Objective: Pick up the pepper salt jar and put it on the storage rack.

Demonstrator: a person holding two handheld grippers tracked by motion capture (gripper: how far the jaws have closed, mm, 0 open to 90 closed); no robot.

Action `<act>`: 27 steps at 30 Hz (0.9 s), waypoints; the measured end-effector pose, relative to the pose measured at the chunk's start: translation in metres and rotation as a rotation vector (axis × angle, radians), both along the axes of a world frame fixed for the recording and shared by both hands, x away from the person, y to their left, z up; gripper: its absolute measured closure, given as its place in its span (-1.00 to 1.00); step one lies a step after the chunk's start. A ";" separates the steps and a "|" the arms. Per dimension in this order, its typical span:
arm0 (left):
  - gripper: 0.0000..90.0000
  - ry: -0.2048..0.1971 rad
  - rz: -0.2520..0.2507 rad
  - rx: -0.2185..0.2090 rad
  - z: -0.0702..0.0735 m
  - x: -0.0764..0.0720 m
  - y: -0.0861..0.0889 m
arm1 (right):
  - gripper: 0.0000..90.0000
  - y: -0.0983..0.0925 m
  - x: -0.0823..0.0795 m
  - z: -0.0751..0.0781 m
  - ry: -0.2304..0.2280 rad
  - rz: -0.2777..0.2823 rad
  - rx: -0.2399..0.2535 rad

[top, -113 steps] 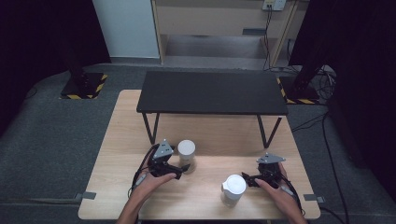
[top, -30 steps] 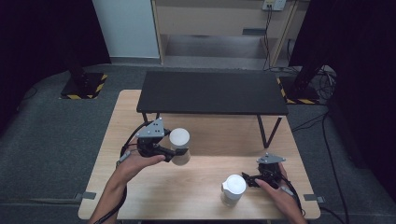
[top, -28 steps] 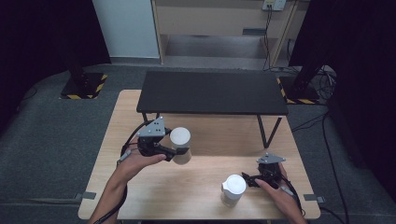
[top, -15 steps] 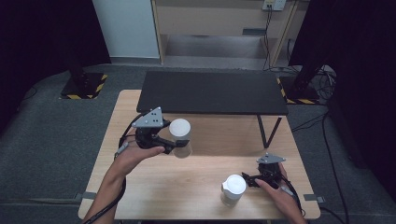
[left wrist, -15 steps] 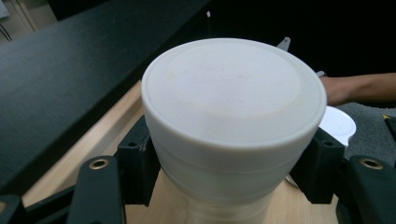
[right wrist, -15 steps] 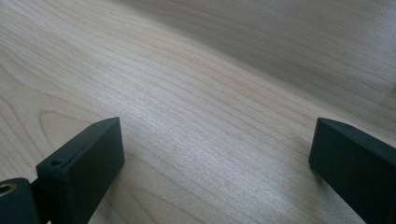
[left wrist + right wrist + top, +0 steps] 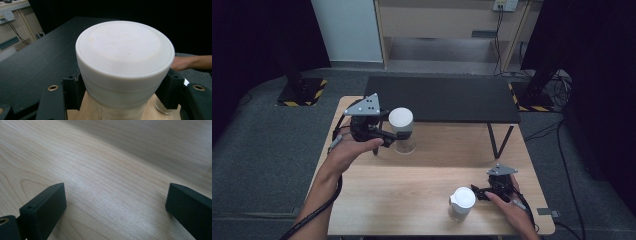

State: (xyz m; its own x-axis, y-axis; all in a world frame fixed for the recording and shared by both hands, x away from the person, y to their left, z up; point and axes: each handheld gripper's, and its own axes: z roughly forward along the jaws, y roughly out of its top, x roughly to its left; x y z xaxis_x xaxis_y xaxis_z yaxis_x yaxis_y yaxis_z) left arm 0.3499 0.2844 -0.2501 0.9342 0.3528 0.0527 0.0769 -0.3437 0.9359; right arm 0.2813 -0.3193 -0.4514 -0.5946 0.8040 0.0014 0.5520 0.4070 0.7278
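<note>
My left gripper [image 7: 394, 138] is shut on a clear cup with a white lid [image 7: 402, 120] and holds it in the air above the left part of the wooden table [image 7: 412, 185]. In the left gripper view the white lid [image 7: 125, 47] bulges between my left gripper's [image 7: 125, 95] two black jaws, which press on its sides. A second white-lidded cup [image 7: 461, 201] stands near the table's front edge. Just to its right my right gripper [image 7: 477, 192] rests low and open. In the right gripper view my right gripper [image 7: 115, 202] has only bare wood between its wide-apart jaws.
A low black bench [image 7: 442, 100] stands across the back half of the table, its front edge close behind the lifted cup. A dark carpeted floor [image 7: 272, 150] surrounds the table. Stands with cables [image 7: 542, 85] sit at the back right.
My left gripper has risen with the white-lidded cup, moving a little toward the black bench. The right gripper and the second cup have stayed where they were.
</note>
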 end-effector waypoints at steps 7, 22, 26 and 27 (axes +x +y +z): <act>-0.25 -0.006 0.021 -0.009 0.014 0.008 0.005 | -0.91 0.000 0.000 0.000 0.000 0.000 0.000; -0.25 -0.008 0.050 0.022 0.038 0.029 0.006 | -0.91 0.000 0.000 0.000 0.000 -0.001 0.000; -0.25 -0.001 0.054 0.018 0.036 0.035 0.005 | -0.91 0.000 0.000 0.000 -0.002 -0.001 0.000; -0.25 0.004 0.055 0.011 0.035 0.037 0.005 | -0.91 0.000 -0.001 0.000 -0.002 -0.002 0.000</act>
State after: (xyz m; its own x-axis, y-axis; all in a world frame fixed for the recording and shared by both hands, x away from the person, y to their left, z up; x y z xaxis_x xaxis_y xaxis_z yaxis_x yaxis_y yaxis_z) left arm 0.3873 0.2891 -0.2147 0.9135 0.4033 0.0530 0.1002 -0.3494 0.9316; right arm 0.2808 -0.3191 -0.4517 -0.5933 0.8050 0.0002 0.5511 0.4060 0.7290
